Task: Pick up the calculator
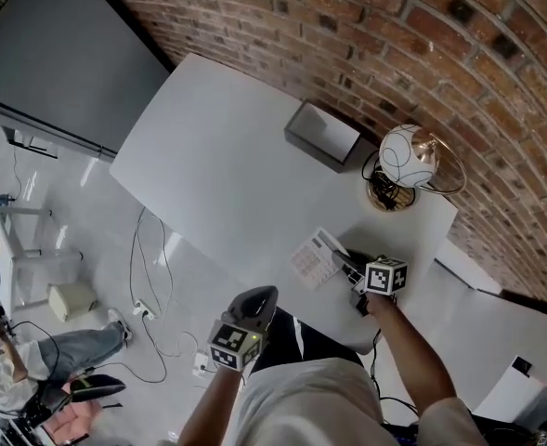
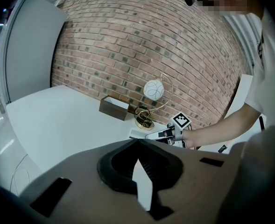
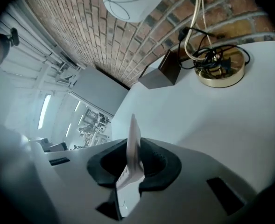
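Observation:
The white calculator [image 1: 314, 255] is near the front right of the white table [image 1: 217, 165], tilted, one end raised. My right gripper [image 1: 343, 262] is shut on its right edge. In the right gripper view the calculator [image 3: 133, 146] stands edge-on between the jaws of the right gripper [image 3: 133, 141], with the pads pressing both faces. My left gripper [image 1: 262, 295] hangs off the table's front edge, left of the calculator, jaws shut and holding nothing. From the left gripper view, the left gripper [image 2: 137, 143] points at the calculator [image 2: 144, 134] and the right gripper [image 2: 169, 134] holding it.
A dark open box [image 1: 321, 136] sits at the back of the table by the brick wall [image 1: 366, 26]. A white globe lamp [image 1: 409, 156] on a gold ring base [image 1: 389, 195] with cables stands at the back right. Cables and a seated person [image 1: 41, 360] are on the floor at left.

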The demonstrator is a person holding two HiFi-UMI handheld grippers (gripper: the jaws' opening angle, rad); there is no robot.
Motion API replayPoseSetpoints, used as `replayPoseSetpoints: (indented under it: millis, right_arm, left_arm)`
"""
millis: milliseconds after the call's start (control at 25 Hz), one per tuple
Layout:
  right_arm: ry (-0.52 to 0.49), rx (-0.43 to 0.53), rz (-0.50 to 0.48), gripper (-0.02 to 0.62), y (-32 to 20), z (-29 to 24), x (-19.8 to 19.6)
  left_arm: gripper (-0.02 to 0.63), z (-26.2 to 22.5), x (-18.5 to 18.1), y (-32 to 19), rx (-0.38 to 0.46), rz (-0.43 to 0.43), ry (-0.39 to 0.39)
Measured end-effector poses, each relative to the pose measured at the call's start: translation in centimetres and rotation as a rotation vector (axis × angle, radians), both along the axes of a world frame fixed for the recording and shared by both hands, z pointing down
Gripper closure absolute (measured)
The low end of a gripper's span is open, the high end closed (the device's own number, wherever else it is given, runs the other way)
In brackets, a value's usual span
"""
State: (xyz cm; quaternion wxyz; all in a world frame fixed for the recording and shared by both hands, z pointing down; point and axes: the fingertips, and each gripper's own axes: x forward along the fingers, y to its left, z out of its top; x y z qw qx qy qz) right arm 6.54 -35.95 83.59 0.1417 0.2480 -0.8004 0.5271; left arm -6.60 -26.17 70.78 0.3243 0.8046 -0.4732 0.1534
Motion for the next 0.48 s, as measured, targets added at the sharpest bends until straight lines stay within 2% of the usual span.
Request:
replayPoseSetpoints:
  millis: [280, 480]
  right_arm:
    - [-0.032, 0.069, 0.088, 0.515, 0.3, -7.0, 1.9]
    - [-0.036, 0.098, 0.159, 0.515, 1.6, -11.5, 3.6]
  left_arm:
    - [0.592, -2.3, 0.3, 1.1, 0.035, -0.018, 0.013]
    - [0.592, -4.4, 0.6, 2.2, 0.043, -0.035, 0.05]
